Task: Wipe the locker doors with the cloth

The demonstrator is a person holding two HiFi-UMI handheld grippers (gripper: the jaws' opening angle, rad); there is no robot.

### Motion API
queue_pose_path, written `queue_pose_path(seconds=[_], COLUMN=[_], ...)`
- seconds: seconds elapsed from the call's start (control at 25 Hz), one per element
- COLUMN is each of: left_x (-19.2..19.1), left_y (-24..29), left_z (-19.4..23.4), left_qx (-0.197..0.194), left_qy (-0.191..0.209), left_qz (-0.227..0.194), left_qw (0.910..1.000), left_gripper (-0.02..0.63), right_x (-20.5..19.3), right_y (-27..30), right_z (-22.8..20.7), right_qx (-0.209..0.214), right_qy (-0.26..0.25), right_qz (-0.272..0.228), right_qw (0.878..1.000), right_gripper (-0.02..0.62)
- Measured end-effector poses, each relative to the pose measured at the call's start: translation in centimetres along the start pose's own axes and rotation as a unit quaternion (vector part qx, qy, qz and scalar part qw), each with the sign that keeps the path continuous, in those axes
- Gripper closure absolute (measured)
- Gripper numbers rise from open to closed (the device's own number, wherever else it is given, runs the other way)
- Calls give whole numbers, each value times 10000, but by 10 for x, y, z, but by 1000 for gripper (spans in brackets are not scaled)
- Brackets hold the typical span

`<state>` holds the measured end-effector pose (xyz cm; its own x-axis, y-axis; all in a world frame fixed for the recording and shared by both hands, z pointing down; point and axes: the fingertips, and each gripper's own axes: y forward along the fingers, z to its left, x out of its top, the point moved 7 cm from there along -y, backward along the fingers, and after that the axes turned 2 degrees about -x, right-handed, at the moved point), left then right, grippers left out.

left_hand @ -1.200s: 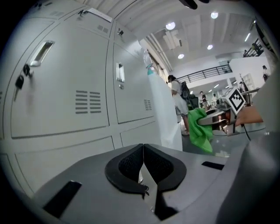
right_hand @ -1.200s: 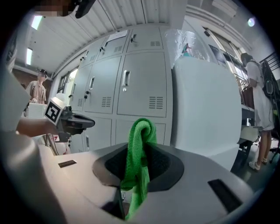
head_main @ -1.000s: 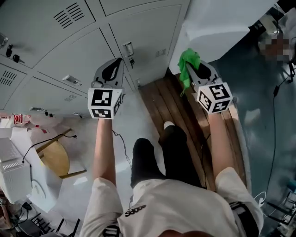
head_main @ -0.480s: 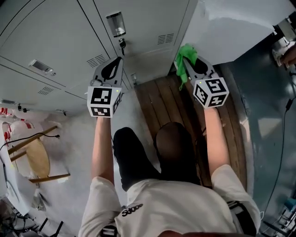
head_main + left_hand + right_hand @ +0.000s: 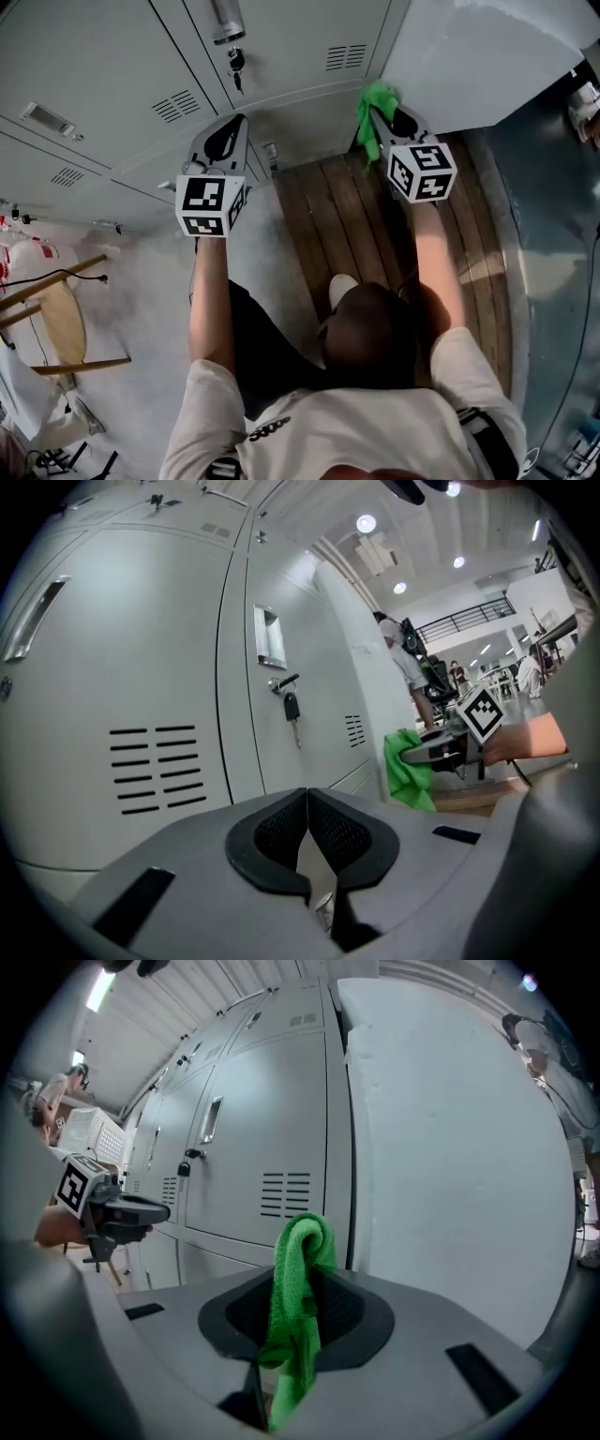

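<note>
Grey locker doors (image 5: pixel 112 56) fill the top of the head view, one with a key (image 5: pixel 234 64) hanging in its lock. My right gripper (image 5: pixel 380 111) is shut on a green cloth (image 5: pixel 373 117), held close to the lowest locker door (image 5: pixel 272 1147) beside a white panel (image 5: pixel 478 56). The cloth (image 5: pixel 295 1307) folds up out of the jaws in the right gripper view. My left gripper (image 5: pixel 230 131) is shut with nothing in it, near the bottom of the lockers. From the left gripper view the locker door (image 5: pixel 131 667), key (image 5: pixel 291 705) and cloth (image 5: pixel 405 769) all show.
A wooden pallet-like platform (image 5: pixel 347 216) lies under the person's legs at the foot of the lockers. A wooden stool (image 5: pixel 61 319) and a cable lie on the white floor at left. People stand in the distance in the left gripper view.
The head view has swung upward along the lockers; the stool and clutter slid left. Both grippers kept their hold and moved slightly closer to the locker base.
</note>
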<state>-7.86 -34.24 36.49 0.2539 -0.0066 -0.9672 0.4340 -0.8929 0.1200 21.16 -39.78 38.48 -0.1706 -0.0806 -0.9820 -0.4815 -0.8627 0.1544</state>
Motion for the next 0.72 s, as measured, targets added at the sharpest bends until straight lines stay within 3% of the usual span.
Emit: queue_pose_path(seconds=[0.36,0.6,0.72], left_x=[-44,-79,-90], left_y=[-22,-39,-45], left_z=[12,27,28], left_qx=[248,534,627], left_qy=[-24,-467,-725], left_qz=[5,171,191], left_qw=[9997,9973,9952], left_gripper=[588,588,588], right_x=[-39,-44,-42], right_y=[55,63,66], right_z=[11,24,42], right_qx=[-503,-722,-612], right_qy=[-263,-277,-368], right_qz=[-33,-242,-209], right_qw=[9984,9967,9972], right_gripper=[512,512,512])
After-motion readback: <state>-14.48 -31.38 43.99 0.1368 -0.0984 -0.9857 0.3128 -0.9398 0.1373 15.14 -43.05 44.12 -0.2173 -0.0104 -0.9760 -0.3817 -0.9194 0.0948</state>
